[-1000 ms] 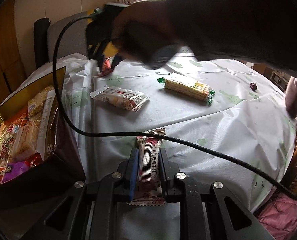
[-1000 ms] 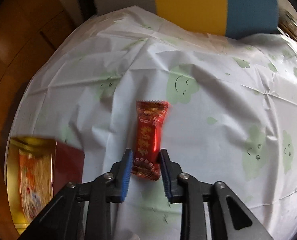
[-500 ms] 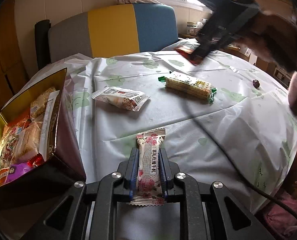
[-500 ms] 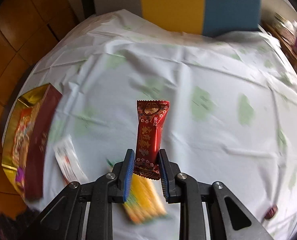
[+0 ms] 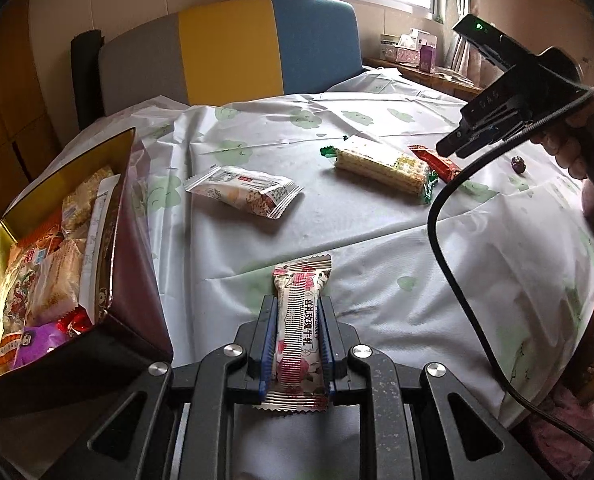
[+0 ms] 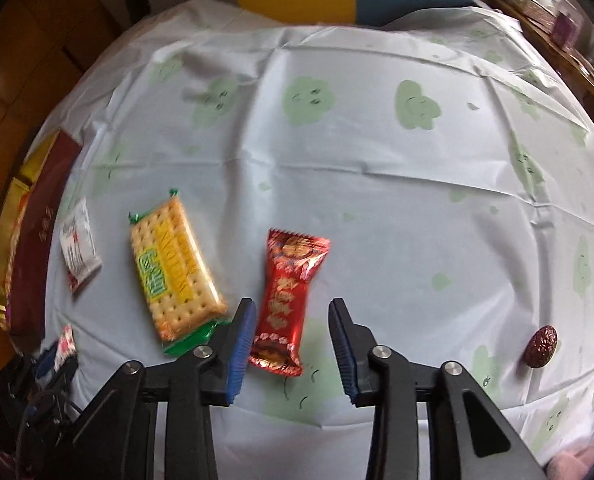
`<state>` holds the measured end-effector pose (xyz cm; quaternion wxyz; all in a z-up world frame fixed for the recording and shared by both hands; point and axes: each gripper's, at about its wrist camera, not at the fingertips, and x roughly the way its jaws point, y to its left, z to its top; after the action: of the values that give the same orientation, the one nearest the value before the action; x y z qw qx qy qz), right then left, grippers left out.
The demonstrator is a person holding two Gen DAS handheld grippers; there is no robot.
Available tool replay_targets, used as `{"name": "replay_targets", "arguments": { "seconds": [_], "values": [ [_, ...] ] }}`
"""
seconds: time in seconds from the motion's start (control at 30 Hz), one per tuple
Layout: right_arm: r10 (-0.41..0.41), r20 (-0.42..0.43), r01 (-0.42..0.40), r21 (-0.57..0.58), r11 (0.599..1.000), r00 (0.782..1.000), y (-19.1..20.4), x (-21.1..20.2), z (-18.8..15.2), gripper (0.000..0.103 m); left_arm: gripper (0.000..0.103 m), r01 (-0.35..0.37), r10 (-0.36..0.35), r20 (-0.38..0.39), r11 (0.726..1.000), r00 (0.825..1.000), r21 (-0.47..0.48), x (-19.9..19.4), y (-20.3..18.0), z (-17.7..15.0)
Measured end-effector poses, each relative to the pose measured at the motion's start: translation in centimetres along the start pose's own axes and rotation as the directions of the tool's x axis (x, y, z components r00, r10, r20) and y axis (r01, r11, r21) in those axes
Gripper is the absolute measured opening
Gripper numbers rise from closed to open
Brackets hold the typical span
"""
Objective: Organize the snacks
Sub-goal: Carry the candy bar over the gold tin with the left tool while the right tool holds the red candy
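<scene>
My left gripper [image 5: 297, 312] is shut on a white and pink nougat bar [image 5: 300, 320], held just above the tablecloth beside the snack box [image 5: 137, 304]. My right gripper [image 6: 293, 312] is open over a red snack packet [image 6: 287, 296] that lies on the cloth between its fingers; the gripper also shows in the left wrist view [image 5: 453, 146] above that packet [image 5: 435, 162]. A yellow cracker pack [image 6: 173, 270] lies left of the red packet. A white snack packet [image 5: 243, 190] lies mid-table.
The dark red box with a gold lining holds several wrapped snacks at the table's left edge [image 6: 37, 224]. A small brown date [image 6: 541, 346] lies at the right. A grey, yellow and blue chair [image 5: 225, 48] stands behind the table. A black cable [image 5: 449, 256] hangs across the right side.
My right gripper carried the red packet from the far left across to the right, lowered it beside the cracker pack and opened, letting it go. My left gripper stayed still with the nougat bar.
</scene>
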<state>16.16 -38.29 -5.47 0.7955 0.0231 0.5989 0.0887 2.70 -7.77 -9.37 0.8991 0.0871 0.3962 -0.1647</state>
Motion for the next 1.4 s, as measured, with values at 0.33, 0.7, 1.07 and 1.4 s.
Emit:
{"name": "replay_targets", "arguments": {
  "seconds": [0.33, 0.7, 1.07, 1.4],
  "values": [
    [-0.012, 0.027, 0.013, -0.029, 0.999, 1.0, 1.2, 0.3, 0.4, 0.04, 0.02, -0.012, 0.012, -0.005, 1.0, 1.0, 0.004, -0.1, -0.2, -0.1],
    [-0.107, -0.013, 0.104, -0.122, 0.987, 0.994, 2.8, 2.0, -0.1, 0.023, 0.02, 0.009, -0.009, -0.008, 1.0, 1.0, -0.019, -0.1, 0.2, -0.1],
    [-0.111, -0.058, 0.104, -0.116, 0.988, 0.992, 2.5, 3.0, -0.3, 0.024, 0.02, 0.042, -0.044, -0.025, 0.997, 0.999, -0.07, 0.0, 0.9, 0.1],
    [-0.113, -0.058, 0.104, -0.137, 0.985, 0.992, 2.6, 3.2, -0.2, 0.024, 0.019, 0.05, -0.056, -0.063, 0.994, 0.996, -0.1, -0.2, 1.1, 0.8]
  ]
}}
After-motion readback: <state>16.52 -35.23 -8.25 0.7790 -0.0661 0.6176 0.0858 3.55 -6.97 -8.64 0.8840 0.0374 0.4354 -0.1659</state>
